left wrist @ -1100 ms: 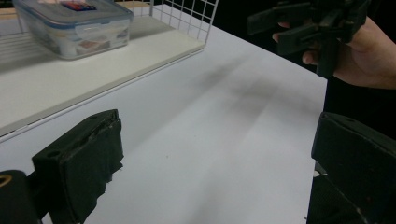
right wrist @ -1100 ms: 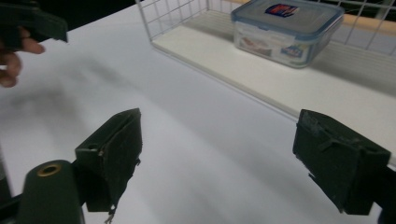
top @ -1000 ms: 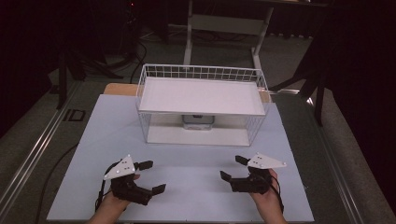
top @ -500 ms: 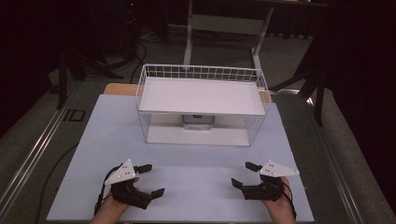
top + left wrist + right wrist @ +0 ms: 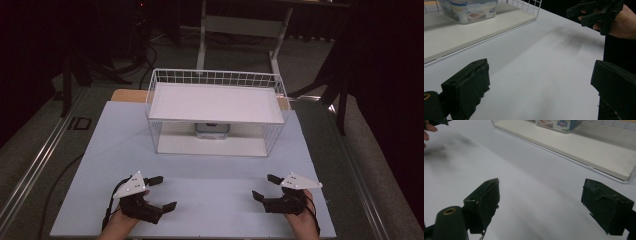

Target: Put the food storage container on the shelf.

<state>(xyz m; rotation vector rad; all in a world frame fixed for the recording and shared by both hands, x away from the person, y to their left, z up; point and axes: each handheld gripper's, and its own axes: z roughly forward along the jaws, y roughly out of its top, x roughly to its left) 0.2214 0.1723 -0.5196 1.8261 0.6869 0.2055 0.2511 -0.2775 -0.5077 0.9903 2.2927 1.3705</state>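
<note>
Fingers wide on both grippers, holding nothing.
I keep left gripper and right gripper well before the wire basket; a container sits under its shelf.

Clear lidded container — upright on the basket's lower shelf.

Two handheld grippers: left gripper and right gripper, each with two black jaws and one grey three-cornered plate. One white wire rack with two shelves. One clear plastic lidded container on the lower shelf. One white table. Two hands.
</note>
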